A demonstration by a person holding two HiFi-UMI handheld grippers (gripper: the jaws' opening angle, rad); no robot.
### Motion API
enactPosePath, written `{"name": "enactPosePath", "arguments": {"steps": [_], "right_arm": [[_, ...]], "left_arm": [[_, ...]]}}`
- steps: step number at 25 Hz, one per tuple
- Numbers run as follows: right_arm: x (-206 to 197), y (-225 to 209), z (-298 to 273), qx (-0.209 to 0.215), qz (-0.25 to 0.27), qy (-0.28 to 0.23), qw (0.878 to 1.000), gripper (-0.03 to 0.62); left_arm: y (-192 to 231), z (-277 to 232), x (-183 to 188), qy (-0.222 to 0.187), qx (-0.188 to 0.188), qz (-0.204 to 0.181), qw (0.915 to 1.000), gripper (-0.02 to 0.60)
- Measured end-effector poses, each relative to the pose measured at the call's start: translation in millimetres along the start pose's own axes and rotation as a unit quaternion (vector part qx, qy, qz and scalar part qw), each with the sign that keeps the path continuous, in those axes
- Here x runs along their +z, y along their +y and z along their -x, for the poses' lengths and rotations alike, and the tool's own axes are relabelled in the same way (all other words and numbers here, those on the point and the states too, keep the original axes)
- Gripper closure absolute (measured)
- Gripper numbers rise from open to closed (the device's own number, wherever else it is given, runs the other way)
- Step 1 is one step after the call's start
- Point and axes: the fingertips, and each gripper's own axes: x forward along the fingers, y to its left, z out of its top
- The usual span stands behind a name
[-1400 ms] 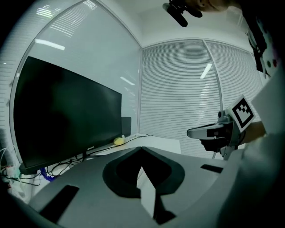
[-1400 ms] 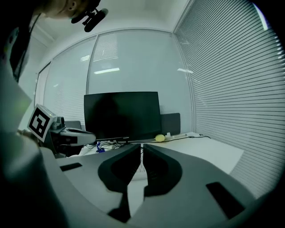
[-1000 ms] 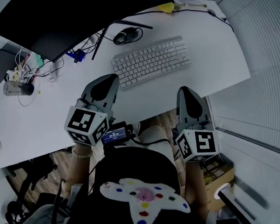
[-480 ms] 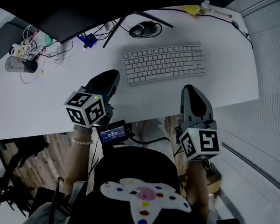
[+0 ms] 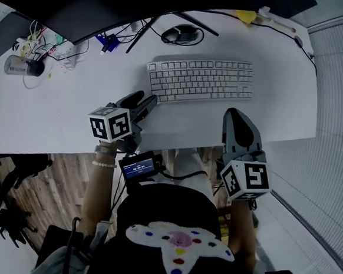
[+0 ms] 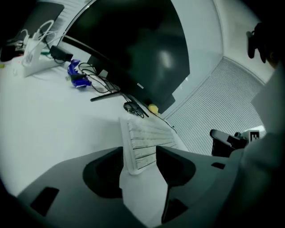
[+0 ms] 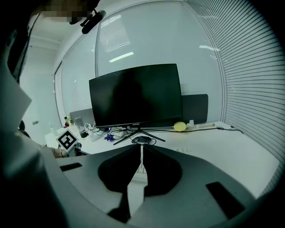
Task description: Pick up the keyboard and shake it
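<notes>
Lying flat on the counter (image 5: pixel 61 113), long axis left to right, the keyboard (image 5: pixel 201 81) is faced at its left end by the nearer left claw (image 5: pixel 143 102), jaws opening, nothing gripped. Right claw (image 5: pixel 237 122) is seen shut, empty.

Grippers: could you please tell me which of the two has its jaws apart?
The left gripper: its jaws are opening, the white keyboard's corner showing between them ungripped, whereas the right gripper's jaws are shut together.
</notes>
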Motion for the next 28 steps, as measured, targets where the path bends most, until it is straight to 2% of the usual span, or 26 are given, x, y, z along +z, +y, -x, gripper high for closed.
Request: {"name": "enactPosePath", "arguments": {"steps": [3, 12, 17, 24, 28], "right_arm": [[-2.6, -6.7, -0.8, 0.002, 0.003, 0.003, 1.0, 0.553], [-1.6, -18.3, -3.6, 0.012, 0.006, 0.001, 1.0, 0.553], [3.4, -24.0, -4.3, 0.011, 0.007, 0.001, 1.0, 0.553], [1.4, -30.3, -7.3, 0.011, 0.006, 0.006, 1.0, 0.553], [-3.8, -36.7, -11.1, 0.01, 0.003, 0.016, 1.0, 0.553]], "left_arm": [[6.0, -8.6, -4.9, -0.004, 0.001, 0.036, 0.9994, 0.344], [6.5, -23.6, -9.5, 0.022, 0.015, 0.065, 0.9975, 0.323], [1.3, -30.9, -5.4, 0.012, 0.006, 0.096, 0.9953, 0.324], [4.4, -30.6, -6.9, 0.007, 0.018, 0.099, 0.9949, 0.329], [7.2, -26.6, -8.6, 0.01, 0.029, 0.101, 0.9944, 0.375]]}}
